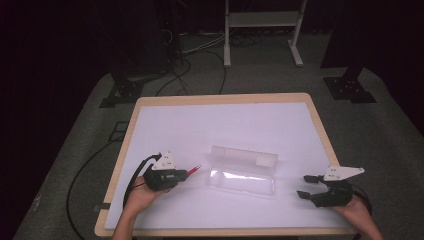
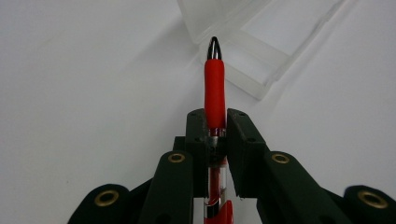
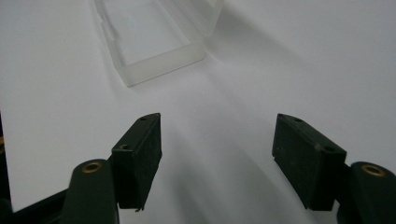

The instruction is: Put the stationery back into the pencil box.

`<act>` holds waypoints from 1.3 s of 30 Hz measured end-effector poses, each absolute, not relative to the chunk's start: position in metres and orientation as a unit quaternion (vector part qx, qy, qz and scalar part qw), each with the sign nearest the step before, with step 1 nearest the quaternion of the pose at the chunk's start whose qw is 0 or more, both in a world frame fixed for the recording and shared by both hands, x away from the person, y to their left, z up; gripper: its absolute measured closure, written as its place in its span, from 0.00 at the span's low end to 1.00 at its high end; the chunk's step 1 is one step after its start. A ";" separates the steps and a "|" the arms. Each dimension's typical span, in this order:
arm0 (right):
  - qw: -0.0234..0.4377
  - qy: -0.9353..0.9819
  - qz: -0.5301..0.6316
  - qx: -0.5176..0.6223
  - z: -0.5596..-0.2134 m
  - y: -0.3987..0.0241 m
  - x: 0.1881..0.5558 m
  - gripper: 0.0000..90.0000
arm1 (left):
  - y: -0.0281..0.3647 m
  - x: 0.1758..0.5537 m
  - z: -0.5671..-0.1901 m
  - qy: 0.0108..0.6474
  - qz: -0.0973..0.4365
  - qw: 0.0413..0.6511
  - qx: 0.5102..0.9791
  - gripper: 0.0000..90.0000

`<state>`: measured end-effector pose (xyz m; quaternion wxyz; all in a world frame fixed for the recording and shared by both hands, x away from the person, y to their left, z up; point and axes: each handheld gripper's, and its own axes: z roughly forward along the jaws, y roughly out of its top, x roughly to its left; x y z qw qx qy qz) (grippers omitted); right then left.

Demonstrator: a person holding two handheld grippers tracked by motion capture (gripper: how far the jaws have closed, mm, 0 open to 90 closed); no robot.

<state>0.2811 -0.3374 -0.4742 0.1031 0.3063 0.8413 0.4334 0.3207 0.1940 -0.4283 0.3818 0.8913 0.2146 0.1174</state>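
Because the left gripper (image 2: 215,125) pinches the red pen (image 2: 215,88) well back along its barrel, with the long front part and its silver tip sticking out beyond the pads, the likeliest trouble from here seems to be the pen swivelling or sliding in that narrow hold; a knock of the tip against the near wall of the clear plastic case (image 1: 243,171) could twist it out of line or push the light case across the white table (image 1: 165,125). In the high view the case lies open in the middle of the table, lid laid flat beside the tray, and nothing holds it in place, so any drag from the pen would probably shift it. The walls are see-through and pale against the white surface, which makes the edge hard to judge, and a pen let go too early might roll off toward the near left.

The left gripper's jaws are closed hard on the pen, pads pressing both sides of the barrel at the join of red grip and clear body; the pen sits level above the table, pointing right toward the case, its tip just short of the case's left end. The right gripper (image 1: 311,186), near the right edge and well apart from the case, stands wide open with nothing between its pads (image 3: 140,158), touching nothing
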 end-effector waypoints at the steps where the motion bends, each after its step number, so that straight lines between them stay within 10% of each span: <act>1: 0.103 0.841 0.433 0.306 -0.474 -0.337 0.281 0.36 | 0.194 0.321 -0.428 0.215 0.117 0.382 0.891 0.88; 39: 0.100 0.843 0.429 0.308 -0.475 -0.335 0.282 0.32 | 0.121 0.331 -0.389 0.113 0.104 0.371 0.916 0.89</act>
